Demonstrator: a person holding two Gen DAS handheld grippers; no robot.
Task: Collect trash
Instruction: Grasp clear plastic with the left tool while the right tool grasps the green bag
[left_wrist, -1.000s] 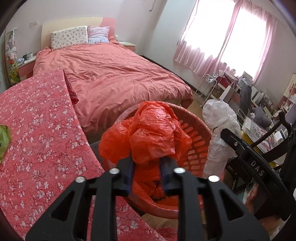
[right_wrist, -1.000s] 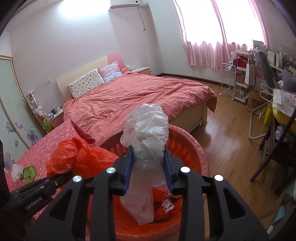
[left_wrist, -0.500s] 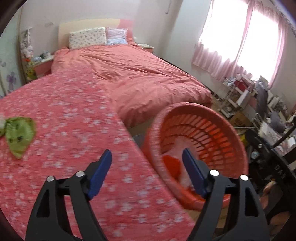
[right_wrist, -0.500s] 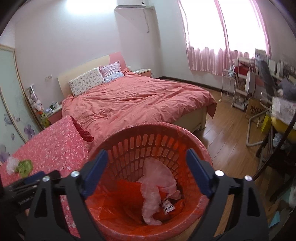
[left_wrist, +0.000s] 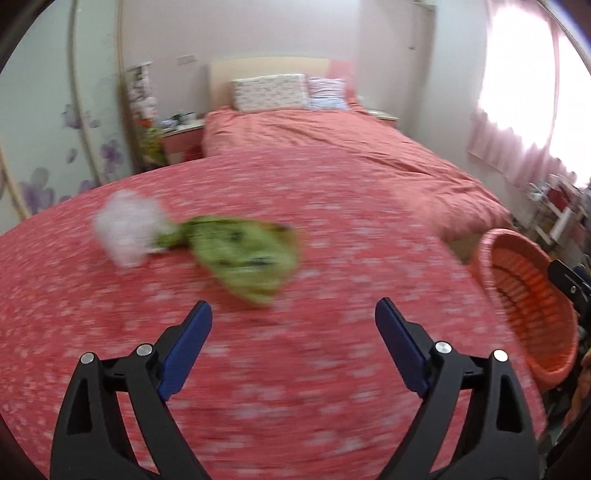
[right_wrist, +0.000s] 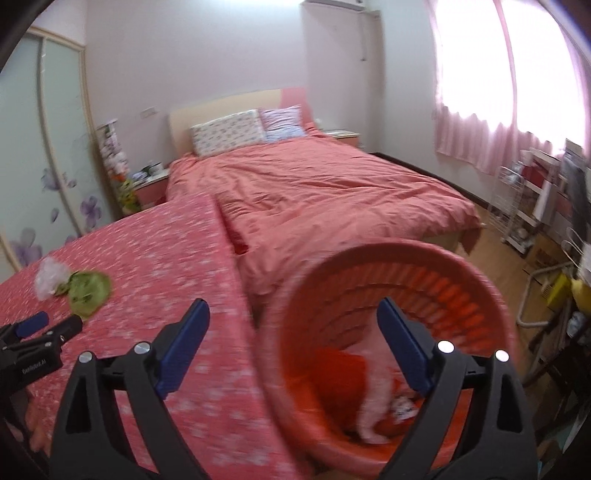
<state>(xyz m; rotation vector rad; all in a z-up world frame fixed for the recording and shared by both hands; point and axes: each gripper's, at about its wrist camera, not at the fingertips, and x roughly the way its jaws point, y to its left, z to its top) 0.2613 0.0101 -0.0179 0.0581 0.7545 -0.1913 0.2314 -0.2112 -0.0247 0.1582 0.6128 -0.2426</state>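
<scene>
Left wrist view: left gripper (left_wrist: 293, 314), jaws opening and empty, over a red floral cloth (left_wrist: 332, 369); green bag (left_wrist: 245, 254) and white bag (left_wrist: 127, 230) upper left. Right gripper (right_wrist: 293, 314) opening, empty, above the basket (right_wrist: 461, 273) lower right.

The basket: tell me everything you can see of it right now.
The basket is round, orange-red plastic, its wall slotted with vertical openings under a smooth thick rim. It stands on the floor against the edge of the floral-covered table, in front of the bed. It seems to lean toward the camera, though the fisheye may cause that. Inside lie a red bag, a whitish bag and a small printed scrap. Neither gripper touches it.
</scene>
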